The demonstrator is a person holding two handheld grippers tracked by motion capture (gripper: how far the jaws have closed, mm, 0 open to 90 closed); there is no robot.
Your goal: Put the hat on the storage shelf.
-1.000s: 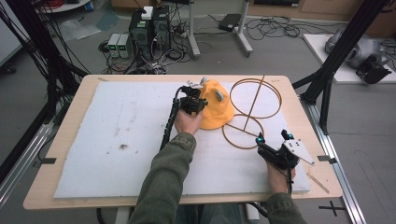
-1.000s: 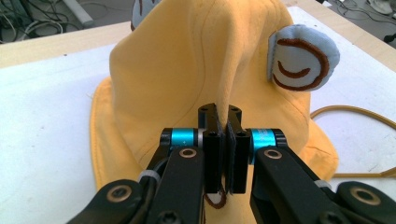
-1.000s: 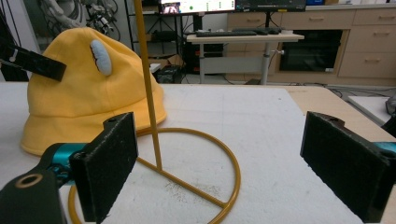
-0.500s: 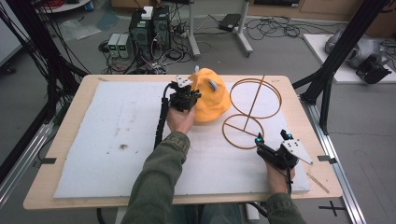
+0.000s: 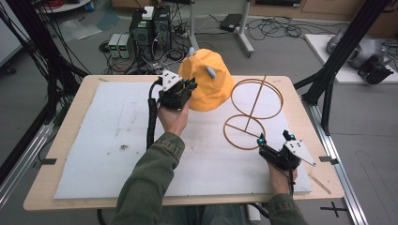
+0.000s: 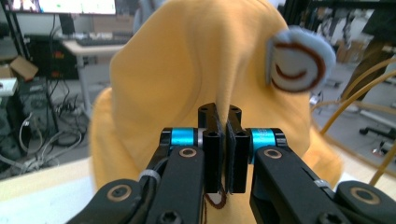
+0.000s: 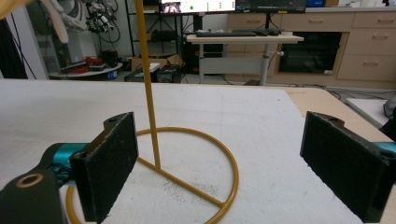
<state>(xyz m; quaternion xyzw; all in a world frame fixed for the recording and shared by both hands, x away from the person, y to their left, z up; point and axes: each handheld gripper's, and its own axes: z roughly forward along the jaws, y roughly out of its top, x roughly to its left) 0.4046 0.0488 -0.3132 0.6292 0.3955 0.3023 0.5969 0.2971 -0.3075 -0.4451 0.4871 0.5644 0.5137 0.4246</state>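
A yellow fabric hat (image 5: 209, 79) with a pale blue smiley patch (image 6: 299, 60) hangs in the air above the far middle of the table. My left gripper (image 5: 189, 87) is shut on a fold of the hat (image 6: 187, 70), and its jaws (image 6: 225, 114) pinch the cloth between them. To the right stands a yellow wire stand (image 5: 253, 110) with a flat base ring and an upper ring on a pole. At the front right, my right gripper (image 5: 276, 139) rests open. Its pads (image 7: 219, 140) face the stand's pole (image 7: 148, 93) and base ring without touching them.
A white foam mat (image 5: 94, 140) covers most of the wooden table (image 5: 42, 197). Black frame posts (image 5: 328, 70) rise at the table's right and left sides. Computers and cables lie on the floor behind the far edge.
My left gripper has lifted the hat off the mat and carried it up and toward the far edge. The right gripper has stayed where it was.
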